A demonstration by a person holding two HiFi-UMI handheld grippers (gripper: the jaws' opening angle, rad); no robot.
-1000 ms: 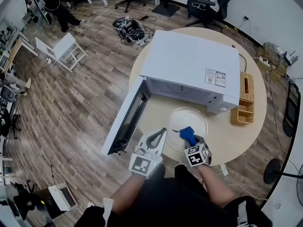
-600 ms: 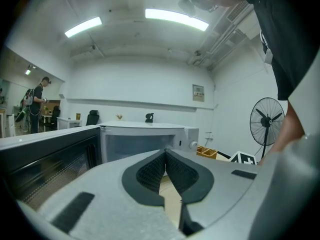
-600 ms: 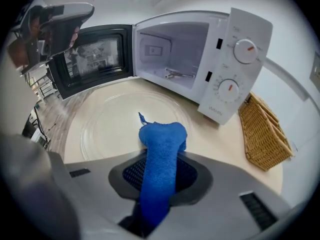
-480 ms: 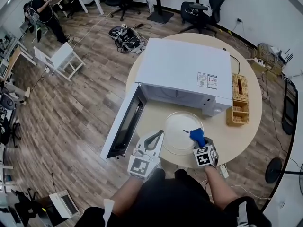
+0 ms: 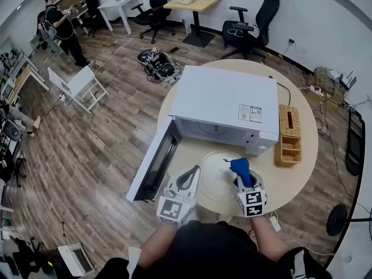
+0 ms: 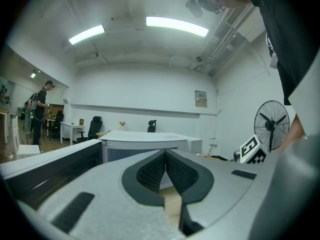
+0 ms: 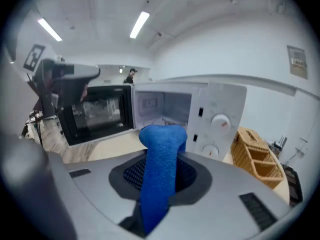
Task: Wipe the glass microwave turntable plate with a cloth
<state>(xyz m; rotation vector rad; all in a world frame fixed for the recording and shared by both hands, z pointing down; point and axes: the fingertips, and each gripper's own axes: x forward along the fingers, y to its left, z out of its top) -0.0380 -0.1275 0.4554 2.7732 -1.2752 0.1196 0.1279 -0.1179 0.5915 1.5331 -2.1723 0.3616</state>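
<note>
- Wood floor [image 5: 87, 144] runs through an office with desks and black chairs [image 5: 256, 13] at the far side; a person [image 5: 61, 31] stands at the far left.
- Close to me is a round pale table [image 5: 293, 185].
- On it sits a white microwave [image 5: 224, 100], taking up most of the top.
- Its door [image 5: 154, 158] swings wide open to my left, out past the table's edge.
- A wicker basket [image 5: 289, 135] stands just beside the microwave, on my right.
- The glass plate [image 5: 216, 176] lies flat on the table in front of the open oven, between my two claws.
- My left claw [image 5: 195, 170] hangs at the plate's left rim, clenched on nothing: the pads [image 6: 150, 171] meet at their tips and only table shows through the gap below.
- My right claw [image 5: 244, 178] is at the plate's right rim, pointing towards the oven's dials, and is clamped on the cloth.
- The cloth [image 5: 239, 166] is blue; it stands up out of the jaws and folds over past the tips, above the plate's right edge. I cannot tell whether it touches the glass.
</note>
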